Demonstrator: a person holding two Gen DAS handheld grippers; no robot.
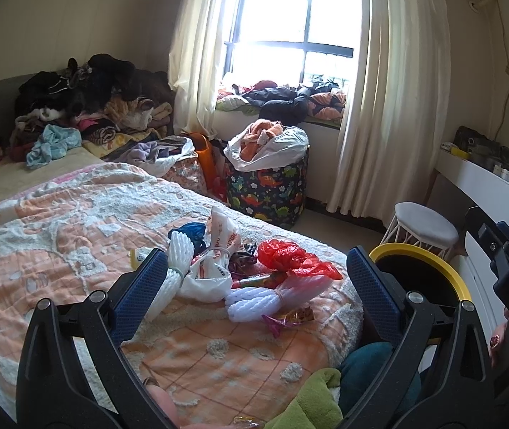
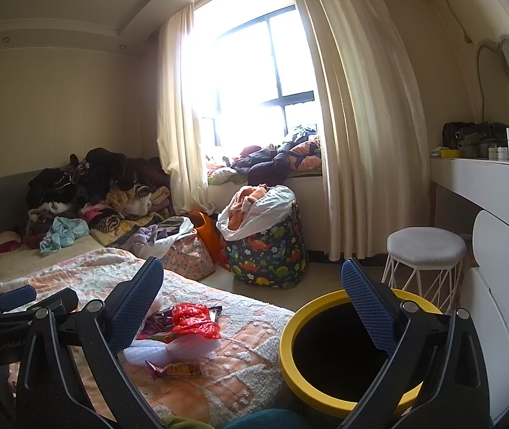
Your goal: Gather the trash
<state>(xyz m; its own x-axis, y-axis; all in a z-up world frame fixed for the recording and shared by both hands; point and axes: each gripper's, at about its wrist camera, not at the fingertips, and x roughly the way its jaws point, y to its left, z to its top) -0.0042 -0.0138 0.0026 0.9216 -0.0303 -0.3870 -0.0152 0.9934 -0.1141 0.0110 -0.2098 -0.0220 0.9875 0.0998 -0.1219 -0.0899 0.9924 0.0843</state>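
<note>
A: Item one, red plastic bag, crumpled, on the bedspread at the bed's corner. From the left gripper it lies at about one o'clock, just ahead of the open fingers. Handling?

B: Likely feather-light, limp and slippery. Pinch a bunched fold at its top, not a loose edge, or it may slide out.

A: Item two, white foam net sleeves, two bundles, one touching the left finger at eleven o'clock, one dead ahead at twelve.

B: Soft and springy, probably crushes flat. Take it across the banded middle.

A: Item three, snack wrapper, flat on the cover, at six o'clock from the red bag.

B: Thin, glossy film lying flush; hardest to lift, I judge. Catch the twisted purple end.

A: Item four, printed white bag, at ten o'clock from the red one.

B: Light; grip at the knot.

A: Receptacle, yellow-rimmed bin, beside the bed, under the right gripper at four o'clock.

B: Both sets of jaws spread wide, holding nothing.
</note>
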